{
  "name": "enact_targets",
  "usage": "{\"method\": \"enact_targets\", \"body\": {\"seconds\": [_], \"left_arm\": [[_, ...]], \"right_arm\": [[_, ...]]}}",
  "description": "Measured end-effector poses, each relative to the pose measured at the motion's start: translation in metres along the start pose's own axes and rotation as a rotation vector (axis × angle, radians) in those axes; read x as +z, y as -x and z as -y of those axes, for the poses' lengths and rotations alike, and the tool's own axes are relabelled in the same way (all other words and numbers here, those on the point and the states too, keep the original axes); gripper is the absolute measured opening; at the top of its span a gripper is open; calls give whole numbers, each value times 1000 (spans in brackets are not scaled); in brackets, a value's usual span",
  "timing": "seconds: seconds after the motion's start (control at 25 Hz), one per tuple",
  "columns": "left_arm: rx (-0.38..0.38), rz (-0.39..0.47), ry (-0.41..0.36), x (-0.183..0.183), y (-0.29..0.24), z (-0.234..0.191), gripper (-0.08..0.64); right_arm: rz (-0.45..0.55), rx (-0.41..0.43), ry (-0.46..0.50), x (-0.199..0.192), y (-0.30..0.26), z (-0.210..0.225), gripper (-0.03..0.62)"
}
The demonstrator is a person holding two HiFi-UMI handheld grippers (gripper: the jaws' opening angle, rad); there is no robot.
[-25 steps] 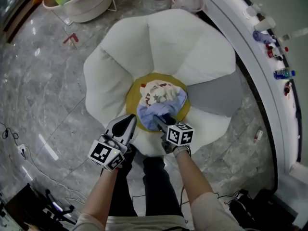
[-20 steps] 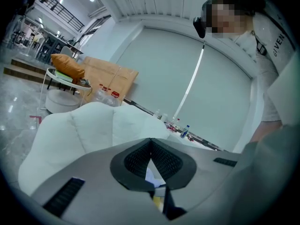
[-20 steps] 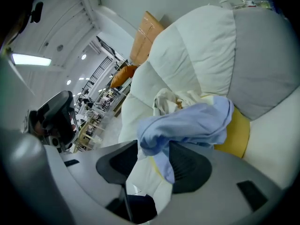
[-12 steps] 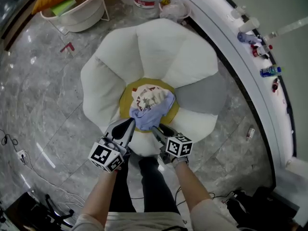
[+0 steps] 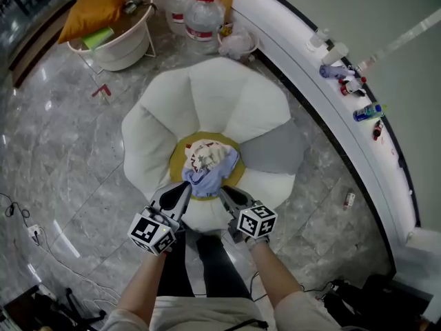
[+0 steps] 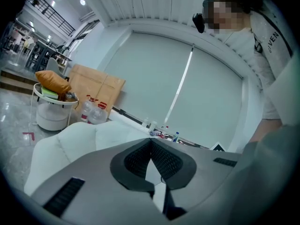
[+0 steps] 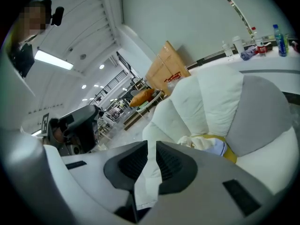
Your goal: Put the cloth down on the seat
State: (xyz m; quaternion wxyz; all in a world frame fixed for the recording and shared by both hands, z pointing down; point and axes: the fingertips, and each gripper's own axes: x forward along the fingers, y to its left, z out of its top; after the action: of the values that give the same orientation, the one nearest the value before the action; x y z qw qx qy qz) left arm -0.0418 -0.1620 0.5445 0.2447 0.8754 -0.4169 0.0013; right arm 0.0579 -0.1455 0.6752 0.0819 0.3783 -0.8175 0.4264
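A crumpled blue cloth [image 5: 210,178] lies on the yellow centre [image 5: 179,158] of the white flower-shaped seat [image 5: 207,95], beside a white patterned cloth [image 5: 207,156]. My right gripper [image 5: 224,192] hovers just off the seat's near edge, clear of the blue cloth. Its jaws are closing, with a narrow gap and nothing between them [image 7: 152,145]. The cloths [image 7: 211,146] show beyond it in the right gripper view. My left gripper [image 5: 185,187] sits beside it over the near petal, its tips touching and empty [image 6: 151,140].
A grey petal [image 5: 272,147] is on the seat's right. A white round side table with an orange cushion [image 5: 114,29] and water bottles [image 5: 203,12] stand behind. A curved white ledge [image 5: 331,109] carrying small bottles runs along the right. Cables [image 5: 21,219] lie on the marble floor.
My right gripper has let go of the blue cloth, drawn back towards me and narrowed its jaws. The cloth stays on the seat. The head view has pulled back.
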Motion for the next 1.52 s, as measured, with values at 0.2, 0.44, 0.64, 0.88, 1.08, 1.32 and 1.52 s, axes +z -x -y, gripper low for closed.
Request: {"method": "enact_targets", "body": {"seconds": [0.2,0.44,0.64,0.88,1.08,1.32,1.52], "left_arm": [[-21,7,-27,23,15,26,14],[-47,2,-66,55,32,64,14],[-71,16,-87,81,46,98,14],[-105,54,-114,114,62,134,14],[-120,61,-117,127,77,159,14],[-147,99,-146,151,95,181,14],[-168,130,-153,169,105,199,14]], "right_arm": [[78,51,10,39,32,-36,46],[143,147,81,81,77,-91,34],[156,234,159,103,118,-143,34],[211,324,217,127,159,-198,34],[243,368,311,137,188,-239,34],[246,379,464,151,215,-276,28],[268,400,480,161,237,-290,25]]}}
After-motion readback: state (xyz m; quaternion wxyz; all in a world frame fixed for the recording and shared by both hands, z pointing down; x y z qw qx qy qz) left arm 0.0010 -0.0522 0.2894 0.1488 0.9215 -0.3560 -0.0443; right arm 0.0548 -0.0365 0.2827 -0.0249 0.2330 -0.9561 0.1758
